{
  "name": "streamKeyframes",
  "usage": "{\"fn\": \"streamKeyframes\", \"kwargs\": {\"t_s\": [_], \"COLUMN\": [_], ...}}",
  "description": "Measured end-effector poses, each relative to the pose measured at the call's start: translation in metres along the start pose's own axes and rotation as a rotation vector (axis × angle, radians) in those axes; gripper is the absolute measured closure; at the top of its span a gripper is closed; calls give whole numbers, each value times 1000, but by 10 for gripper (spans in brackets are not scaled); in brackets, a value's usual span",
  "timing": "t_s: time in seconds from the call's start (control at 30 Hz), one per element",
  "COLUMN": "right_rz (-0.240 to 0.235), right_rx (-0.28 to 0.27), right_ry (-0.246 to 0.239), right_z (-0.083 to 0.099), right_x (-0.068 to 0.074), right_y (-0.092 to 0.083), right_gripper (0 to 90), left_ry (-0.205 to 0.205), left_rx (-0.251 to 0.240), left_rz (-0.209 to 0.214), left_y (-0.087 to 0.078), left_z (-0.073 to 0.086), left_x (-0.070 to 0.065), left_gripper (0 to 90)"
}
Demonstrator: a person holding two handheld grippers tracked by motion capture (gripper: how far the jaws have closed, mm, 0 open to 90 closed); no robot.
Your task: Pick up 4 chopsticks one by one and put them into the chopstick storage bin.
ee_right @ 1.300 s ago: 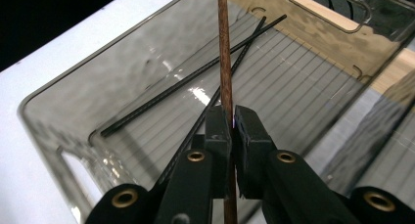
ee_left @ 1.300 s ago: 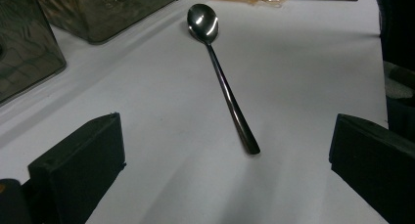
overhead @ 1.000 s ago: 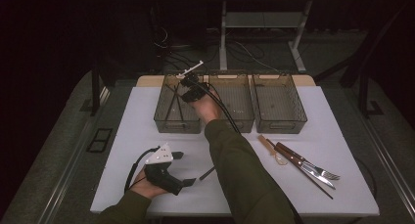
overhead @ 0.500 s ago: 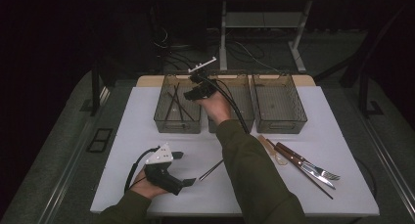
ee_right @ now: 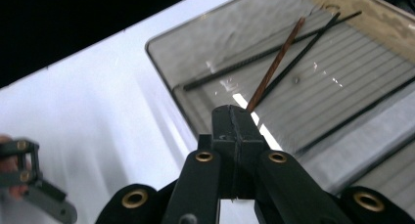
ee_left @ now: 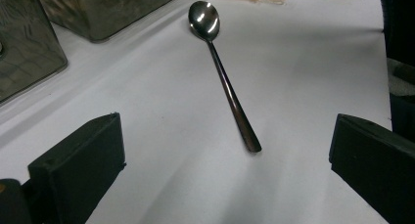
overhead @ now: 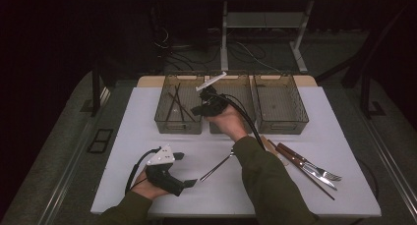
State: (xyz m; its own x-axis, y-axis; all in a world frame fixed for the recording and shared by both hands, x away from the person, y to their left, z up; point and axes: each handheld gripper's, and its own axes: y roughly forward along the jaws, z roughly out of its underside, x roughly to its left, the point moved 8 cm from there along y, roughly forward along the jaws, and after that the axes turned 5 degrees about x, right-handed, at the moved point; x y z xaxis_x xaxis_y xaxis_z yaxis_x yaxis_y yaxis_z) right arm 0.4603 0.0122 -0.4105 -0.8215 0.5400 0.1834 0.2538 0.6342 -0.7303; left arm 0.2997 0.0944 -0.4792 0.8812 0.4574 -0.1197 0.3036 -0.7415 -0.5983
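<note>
Since the earlier frame, right gripper [overhead: 204,107] has shifted from the left bin [overhead: 179,107] toward the middle one; jaws just closed, empty. Left gripper [overhead: 189,183] stays put, jaws apart, spoon [ee_left: 222,77] lying just ahead between them. Spoon: stiff, light, slick metal; judged best gripped mid-handle.

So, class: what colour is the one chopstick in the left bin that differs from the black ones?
Reddish-brown; that chopstick lies among black ones in the left bin, clearest in the right gripper view.
</note>
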Motion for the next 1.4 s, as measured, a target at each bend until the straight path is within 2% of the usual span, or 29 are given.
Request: {"fn": "streamKeyframes", "kwargs": {"t_s": [0.17,0.27,0.37,0.5,0.77,0.9,0.97,1.2,1.27,1.4], "right_rz": [-33,-34,4,7,6,1,-1,-14,-16,6], "right_rx": [6,31,40,27,9,-14,-31,-58,-67,-65], "right_ry": [-12,-25,-28,-7,-8,-10,-12,-18,-22,-43], "right_z": [9,13,14,13,14,19,23,37,42,56], "right_x": [7,10,6,0,0,1,1,0,-1,-3], "right_y": [0,5,10,10,1,-11,-18,-40,-46,-57], "right_gripper": [899,899,900,900,898,811,760,668,608,548], "left_ry": [-2,-2,2,0,-3,0,-16,-14,-10,-9], "left_rx": [0,1,2,2,-4,-1,-3,7,6,0], "left_rz": [-1,-1,-1,0,-1,-1,-1,-2,-6,-9], "left_y": [0,1,0,0,1,1,0,-1,-1,-1], "left_z": [0,0,0,0,0,0,0,1,1,1], "left_x": [0,0,0,0,0,0,-1,0,1,1], "left_gripper": [0,0,0,0,0,0,0,0,0,0]}}
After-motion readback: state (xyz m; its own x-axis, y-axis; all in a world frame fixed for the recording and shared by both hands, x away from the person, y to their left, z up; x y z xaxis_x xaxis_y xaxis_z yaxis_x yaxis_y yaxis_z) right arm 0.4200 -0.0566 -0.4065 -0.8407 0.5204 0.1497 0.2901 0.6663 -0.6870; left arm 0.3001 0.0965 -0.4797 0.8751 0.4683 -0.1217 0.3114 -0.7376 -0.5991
